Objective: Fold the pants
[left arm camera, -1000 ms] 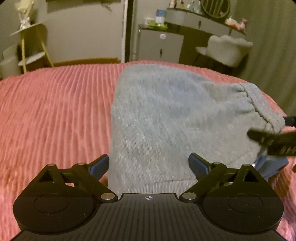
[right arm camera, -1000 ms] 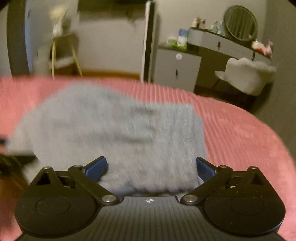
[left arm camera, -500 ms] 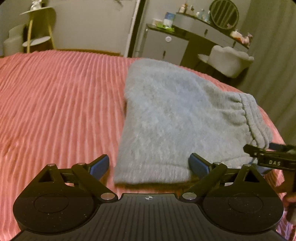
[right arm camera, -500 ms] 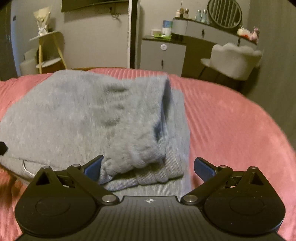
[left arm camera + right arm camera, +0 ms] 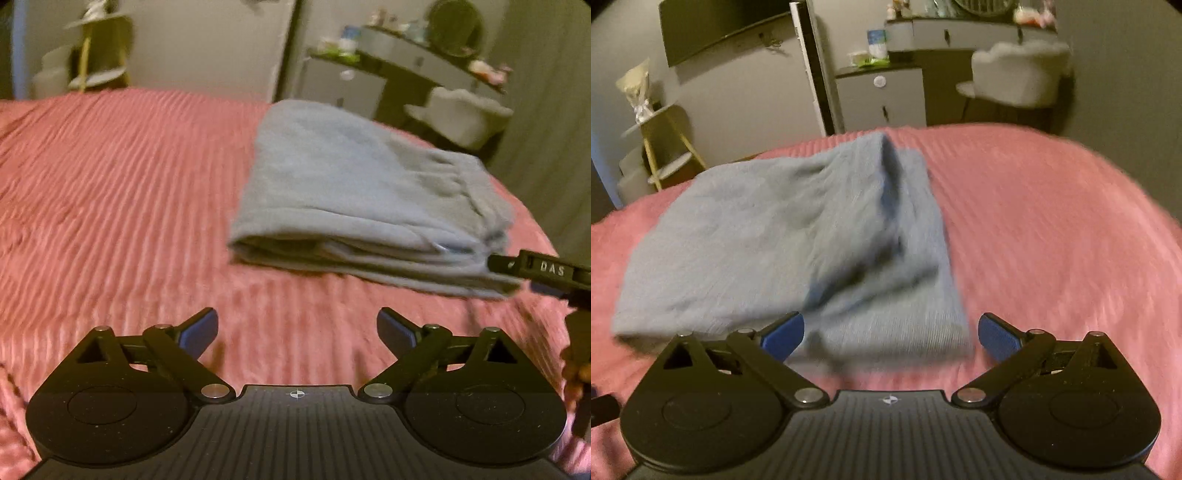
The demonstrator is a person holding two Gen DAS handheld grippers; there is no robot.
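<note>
On the pink ribbed bedspread, seen from the left wrist, the grey pants lie folded into a thick stack, layered edges facing the camera; the left gripper hovers just short of that stack, its blue-tipped fingers spread wide over bare bedspread, nothing between them; at the right edge the dark tip of the right gripper sits at the stack's near right corner, though blur hides whether it touches.

From the right wrist, the pants fill the left and middle of the bedspread, a deep crease running down the top layer; the right gripper stands wide open, holding nothing, its left finger over the near hem, its right finger just beyond the cloth's corner.
</note>
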